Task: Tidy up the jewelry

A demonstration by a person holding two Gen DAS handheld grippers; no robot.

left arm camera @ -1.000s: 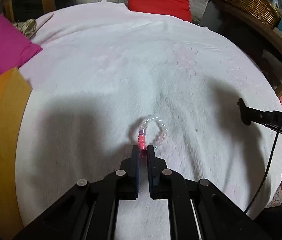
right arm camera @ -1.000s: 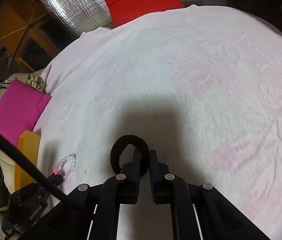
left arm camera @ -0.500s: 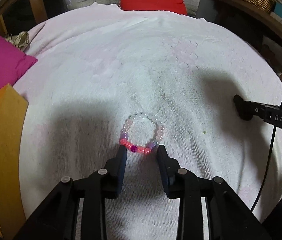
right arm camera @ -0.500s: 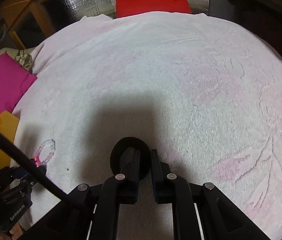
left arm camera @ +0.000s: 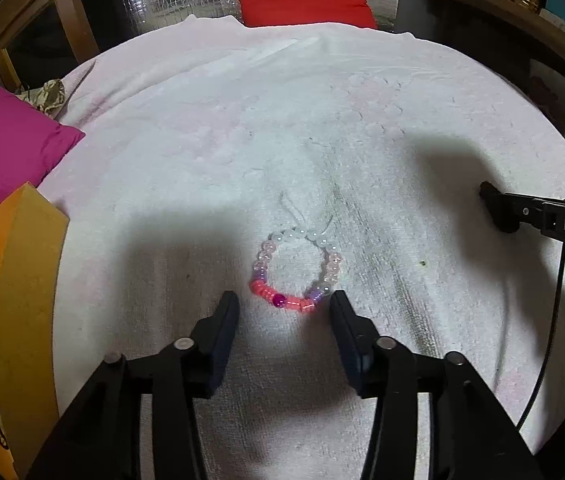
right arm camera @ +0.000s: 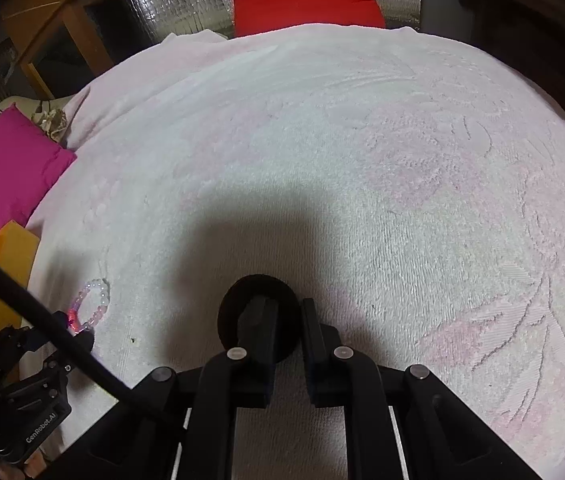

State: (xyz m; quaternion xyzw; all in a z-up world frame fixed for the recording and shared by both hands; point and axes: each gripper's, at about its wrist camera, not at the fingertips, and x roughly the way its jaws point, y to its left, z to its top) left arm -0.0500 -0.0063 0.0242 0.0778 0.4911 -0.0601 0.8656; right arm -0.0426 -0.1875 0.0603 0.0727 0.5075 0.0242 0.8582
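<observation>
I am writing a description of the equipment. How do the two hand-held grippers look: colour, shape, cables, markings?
Both are black. The left gripper and the right gripper each have two flat, slim fingers on angular linkage arms joined by round silver pins. A thin black cable hangs beside the right one, whose side carries white letters "DAS". The left one's body shows white "GenRobot.AI" lettering and a thick black cable.

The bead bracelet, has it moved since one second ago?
Yes. The bead bracelet stood pinched upright in the left claw; now it lies flat on the white towel, free between the opening jaws.
</observation>
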